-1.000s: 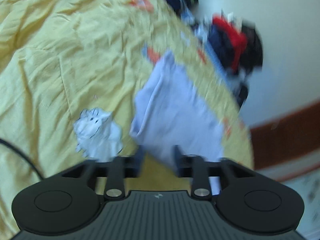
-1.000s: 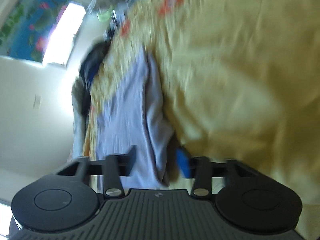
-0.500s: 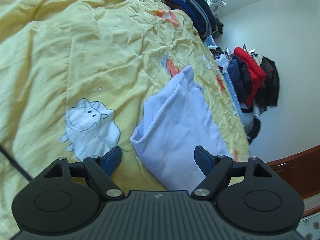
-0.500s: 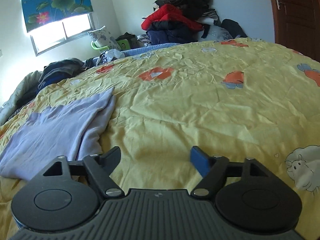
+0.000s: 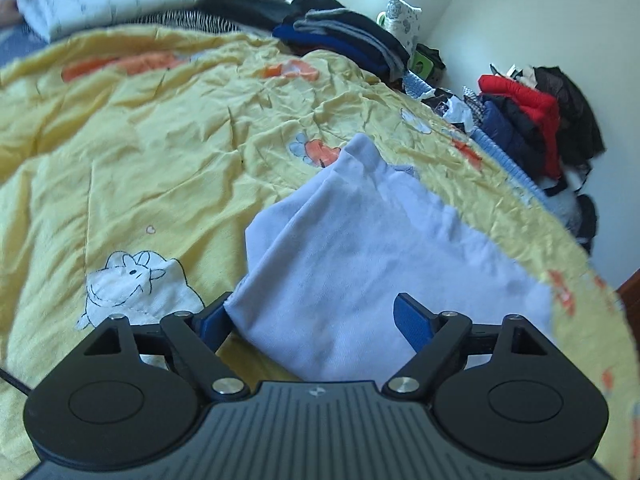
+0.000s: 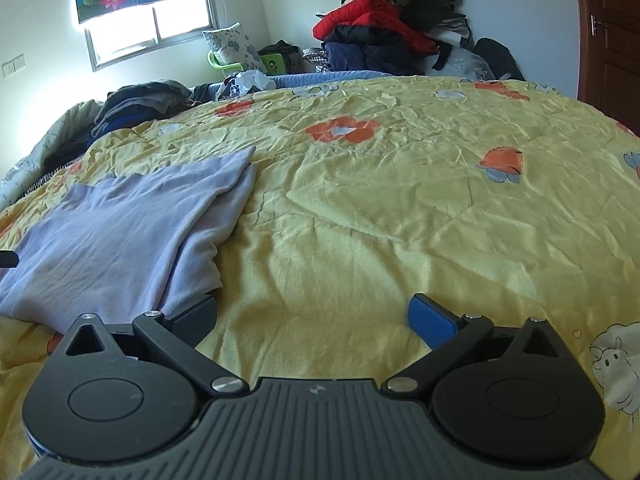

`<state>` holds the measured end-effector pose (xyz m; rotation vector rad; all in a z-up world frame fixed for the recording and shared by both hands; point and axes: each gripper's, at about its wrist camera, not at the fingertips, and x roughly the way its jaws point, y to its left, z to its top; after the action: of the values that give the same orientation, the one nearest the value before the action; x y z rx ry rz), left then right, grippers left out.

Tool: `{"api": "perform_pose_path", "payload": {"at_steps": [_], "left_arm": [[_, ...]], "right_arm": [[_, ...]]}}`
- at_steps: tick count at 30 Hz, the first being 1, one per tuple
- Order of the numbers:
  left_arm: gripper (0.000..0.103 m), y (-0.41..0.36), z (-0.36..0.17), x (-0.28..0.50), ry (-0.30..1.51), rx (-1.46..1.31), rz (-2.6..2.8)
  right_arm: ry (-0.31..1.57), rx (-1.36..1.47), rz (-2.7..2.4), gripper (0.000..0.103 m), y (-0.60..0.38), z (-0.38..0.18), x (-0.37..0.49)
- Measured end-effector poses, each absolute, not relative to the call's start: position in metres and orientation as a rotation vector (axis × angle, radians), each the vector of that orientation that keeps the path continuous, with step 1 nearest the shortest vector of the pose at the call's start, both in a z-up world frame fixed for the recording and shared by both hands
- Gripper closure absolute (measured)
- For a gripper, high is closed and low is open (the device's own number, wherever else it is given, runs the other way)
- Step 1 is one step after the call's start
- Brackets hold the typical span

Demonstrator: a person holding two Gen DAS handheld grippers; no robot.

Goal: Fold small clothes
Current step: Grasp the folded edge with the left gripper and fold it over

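A: Garment status?
B: Lavender garment (image 5: 384,264) folded, flat on the yellow quilt (image 5: 160,168), near the bed edge. In the right view it sits left of frame (image 6: 120,228).
A: Left gripper?
B: Left gripper (image 5: 316,320) over the garment's near end, jaws spread wide, nothing pinched.
A: Right?
B: Right gripper (image 6: 316,318) jaws also apart, empty, over bare quilt just beside the garment. Clothes pile (image 6: 384,32) against the far wall.

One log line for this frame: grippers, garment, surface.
left gripper: open, over garment | right gripper: open, beside it | garment: folded, flat on quilt
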<state>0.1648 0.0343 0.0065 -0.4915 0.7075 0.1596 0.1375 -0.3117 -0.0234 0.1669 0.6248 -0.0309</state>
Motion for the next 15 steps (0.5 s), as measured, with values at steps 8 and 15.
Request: {"api": "perform_pose_path", "payload": {"at_steps": [8,15], "left_arm": [[0.051,0.022,0.008,0.163,0.704,-0.421,0.262],[0.087,0.037,0.009,0.163,0.739,-0.462,0.258]], "right_arm": [[0.623,0.173,-0.025,0.002,-0.314,-0.024,0.138],[0.610,0.206,-0.011,0.002,-0.319,-0.024,0.137]]}}
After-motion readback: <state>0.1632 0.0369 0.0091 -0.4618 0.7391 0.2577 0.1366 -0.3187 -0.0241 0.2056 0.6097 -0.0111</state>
